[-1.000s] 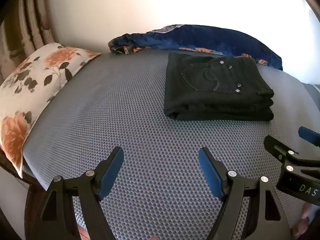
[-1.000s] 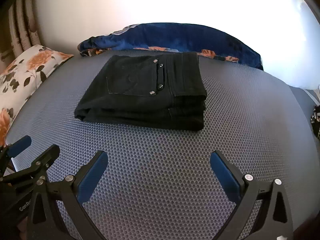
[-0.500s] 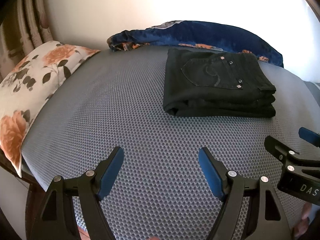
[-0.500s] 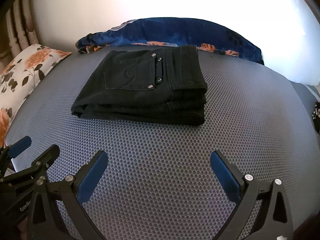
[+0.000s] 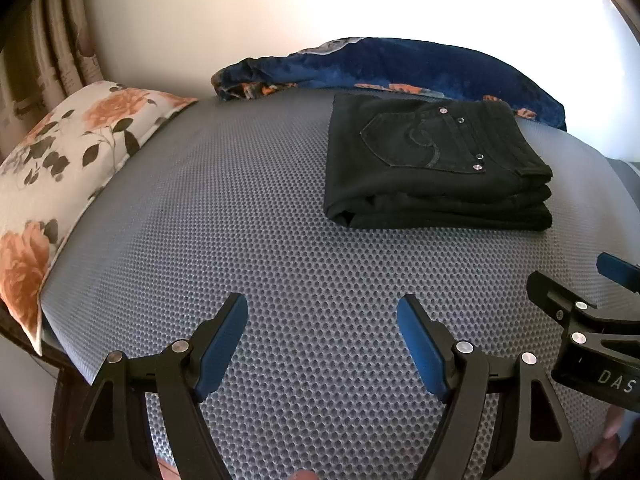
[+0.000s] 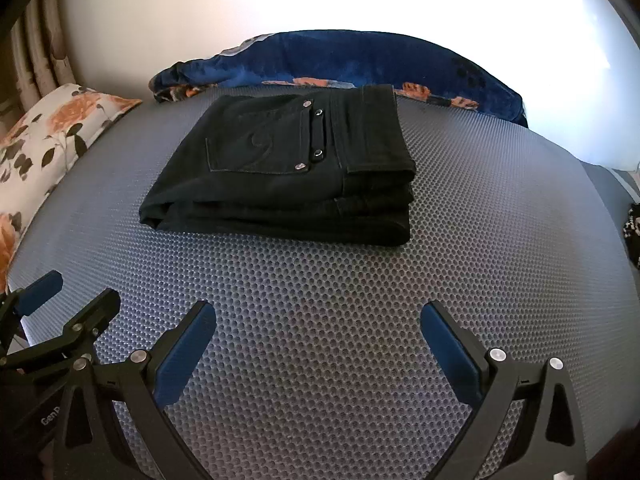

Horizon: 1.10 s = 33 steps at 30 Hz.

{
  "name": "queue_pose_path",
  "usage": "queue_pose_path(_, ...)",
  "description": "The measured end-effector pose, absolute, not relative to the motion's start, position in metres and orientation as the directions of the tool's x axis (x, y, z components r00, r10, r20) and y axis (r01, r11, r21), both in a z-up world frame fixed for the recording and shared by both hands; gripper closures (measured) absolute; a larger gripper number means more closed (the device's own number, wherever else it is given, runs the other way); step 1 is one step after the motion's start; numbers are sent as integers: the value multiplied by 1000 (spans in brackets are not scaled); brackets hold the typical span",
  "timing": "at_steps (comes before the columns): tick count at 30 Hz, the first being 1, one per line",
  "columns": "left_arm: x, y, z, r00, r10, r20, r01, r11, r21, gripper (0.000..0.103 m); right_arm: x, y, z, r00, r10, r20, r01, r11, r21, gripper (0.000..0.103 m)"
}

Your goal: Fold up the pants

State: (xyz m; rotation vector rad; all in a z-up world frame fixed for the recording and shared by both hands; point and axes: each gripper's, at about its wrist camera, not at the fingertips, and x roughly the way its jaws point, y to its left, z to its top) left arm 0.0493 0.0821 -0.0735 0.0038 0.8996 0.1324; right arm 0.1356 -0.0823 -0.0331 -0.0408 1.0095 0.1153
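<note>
Left gripper [image 5: 322, 316], black frame with blue pads, jaws spread apart, nothing between them, hovering over bare mattress near its front edge. Right gripper [image 6: 318, 324], same black-and-blue build, jaws also wide apart and empty, over the front part of the mattress. Each gripper shows in the other's view: the right one at the right edge of the left wrist view, the left one at the lower left of the right wrist view, so the two sit side by side, close but not touching. A bit of finger skin shows at the bottom edge of the left wrist view.

Grey honeycomb-textured mattress surface [image 5: 248, 216] fills most of both views. Black denim pants [image 6: 288, 168] lie folded into a compact rectangular stack on the far half of the mattress, well apart from both grippers. Back pocket with curl stitching and metal rivets faces up; layered fold edges face the cameras; waistband end to the right.

Dark blue blanket with orange flowers [image 6: 340, 60] bunched along the far edge, just behind the pants. Cream pillow with orange rose print [image 5: 60, 168] along the left edge of the mattress. Pale wall behind, washed out with bright light on the right. Striped curtain [image 5: 60, 48] at the far left corner.
</note>
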Motion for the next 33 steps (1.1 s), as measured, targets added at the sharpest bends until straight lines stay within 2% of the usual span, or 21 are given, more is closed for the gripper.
queue_pose_path(33,50,77,-72,631,129,-765,-88,992,94,25,140,-87,-39,508,76,-858,-90,995,35,2)
